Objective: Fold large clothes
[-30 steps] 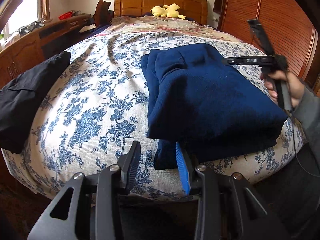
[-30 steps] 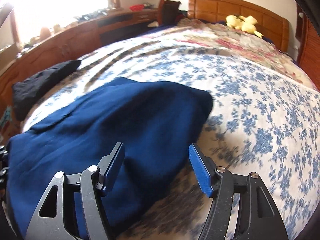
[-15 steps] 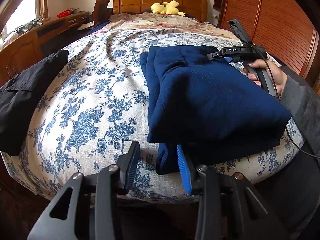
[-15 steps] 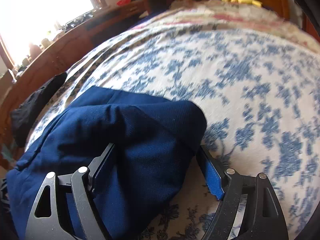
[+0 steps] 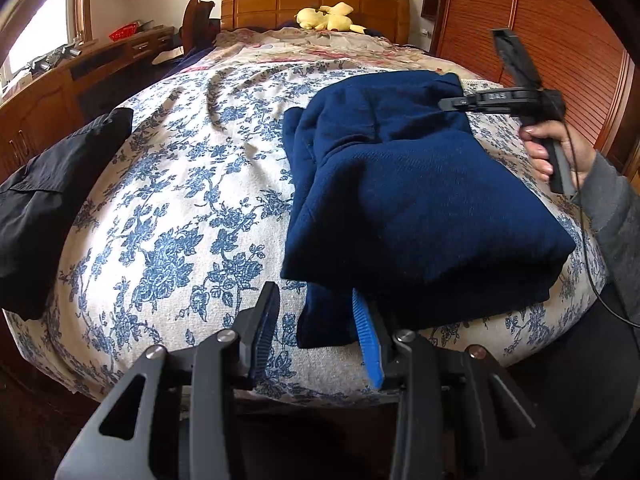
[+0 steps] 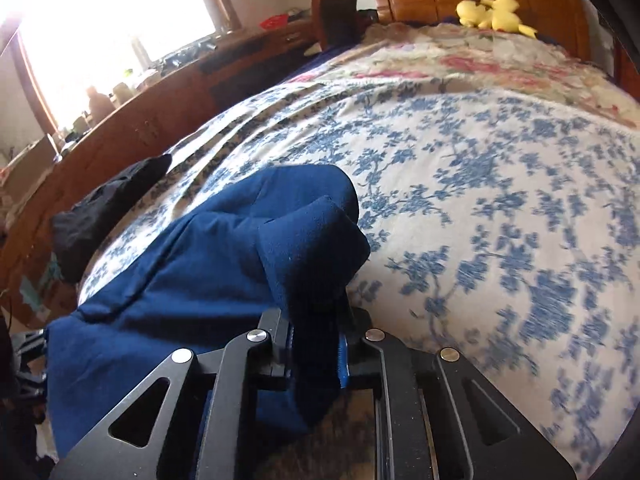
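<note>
A folded navy garment point(image 5: 420, 200) lies on the floral bedspread point(image 5: 180, 200), towards the bed's right side. My left gripper point(image 5: 316, 332) hangs open at the near edge of the bed. The garment's lower near corner shows between its fingers, against the blue right pad point(image 5: 366, 340) and apart from the left one. A hand point(image 5: 560, 152) holds my right gripper point(image 5: 450, 103) at the garment's far right corner. In the right wrist view the jaws of that right gripper point(image 6: 316, 332) are closing and pinch a bunched fold of the navy garment point(image 6: 200, 280), which lifts the corner.
A folded black garment point(image 5: 48, 200) lies at the bed's left edge. A yellow plush toy point(image 5: 328, 18) sits by the wooden headboard point(image 5: 312, 0). A wooden dresser point(image 5: 60, 92) runs along the left, and slatted wardrobe doors point(image 5: 560, 40) stand on the right.
My right gripper came down over the garment's far corner, shut on it and raised the cloth a little. The left gripper stayed in place with the same gap.
</note>
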The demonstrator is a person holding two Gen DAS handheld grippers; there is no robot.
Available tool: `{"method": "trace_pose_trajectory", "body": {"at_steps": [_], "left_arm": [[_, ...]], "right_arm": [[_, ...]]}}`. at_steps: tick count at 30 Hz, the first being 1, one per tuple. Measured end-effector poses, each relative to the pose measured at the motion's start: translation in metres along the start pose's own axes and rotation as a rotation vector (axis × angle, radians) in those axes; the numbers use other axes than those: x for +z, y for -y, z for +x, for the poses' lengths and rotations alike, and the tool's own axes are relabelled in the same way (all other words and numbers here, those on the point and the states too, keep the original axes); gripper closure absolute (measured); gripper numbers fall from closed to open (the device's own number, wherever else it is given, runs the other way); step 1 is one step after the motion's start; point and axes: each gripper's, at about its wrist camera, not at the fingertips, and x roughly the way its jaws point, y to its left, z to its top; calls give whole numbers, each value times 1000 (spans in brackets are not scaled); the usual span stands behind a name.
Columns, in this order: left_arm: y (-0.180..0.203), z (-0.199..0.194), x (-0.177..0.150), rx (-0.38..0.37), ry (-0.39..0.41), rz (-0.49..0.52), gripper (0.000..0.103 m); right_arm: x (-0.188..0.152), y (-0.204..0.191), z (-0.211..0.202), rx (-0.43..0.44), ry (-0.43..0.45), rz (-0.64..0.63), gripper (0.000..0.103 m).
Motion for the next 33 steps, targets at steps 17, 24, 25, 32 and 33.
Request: {"method": "trace_pose_trajectory", "body": {"at_steps": [17, 24, 25, 32, 33], "left_arm": [[-4, 7, -3, -27, -11, -45, 67], [-3, 10, -4, -23, -13, -44, 67], [-3, 10, -4, -23, -12, -46, 67], [-3, 7, -6, -47, -13, -89, 67], [-3, 7, -7, -53, -15, -93, 67]], "right_arm": [[2, 18, 49, -83, -53, 62, 38], [-1, 19, 57, -33, -63, 97, 36], [-2, 20, 57, -27, -62, 104, 36], [-4, 20, 56, -24, -55, 120, 41], [-4, 20, 56, -26, -54, 119, 41]]}}
